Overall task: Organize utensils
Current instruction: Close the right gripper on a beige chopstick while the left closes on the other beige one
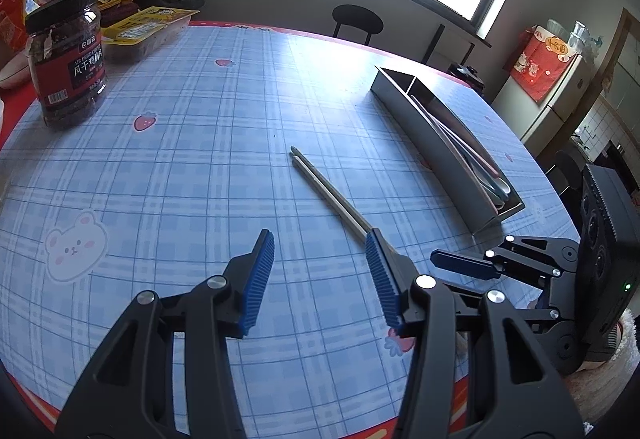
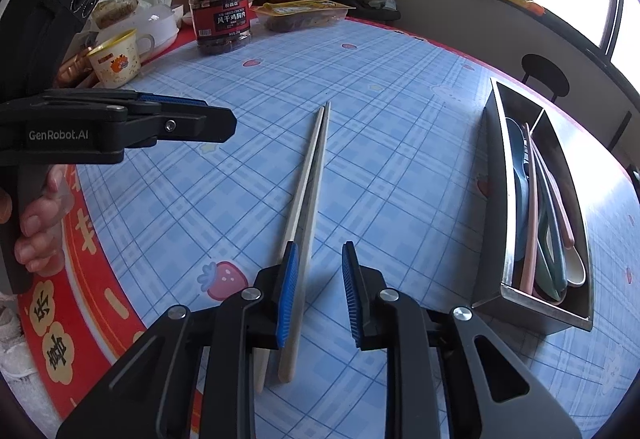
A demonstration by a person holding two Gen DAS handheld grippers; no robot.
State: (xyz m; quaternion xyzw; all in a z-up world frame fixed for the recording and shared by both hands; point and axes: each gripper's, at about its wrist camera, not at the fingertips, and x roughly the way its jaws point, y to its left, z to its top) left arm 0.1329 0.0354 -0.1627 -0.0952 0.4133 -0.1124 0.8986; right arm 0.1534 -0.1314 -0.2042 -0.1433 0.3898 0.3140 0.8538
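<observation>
Over chopsticks (image 2: 308,199), right gripper (image 2: 320,295) part-open, ungripped

Brushed-metal caddy (image 2: 494,175), matt chopsticks (image 2: 308,175)

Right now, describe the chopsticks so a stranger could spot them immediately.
On the blue plaid tablecloth, left of the metal utensil tray, lie two chopsticks side by side. Unlike the pastel spoons in the tray, they lie loose on the cloth, pale and straight.

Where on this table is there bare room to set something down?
Bare cloth lies between the chicken jar and the chopsticks, and between chopsticks and steel utensil tray. The far corner behind the jar, with snack packs and mug, is crowded.
</observation>
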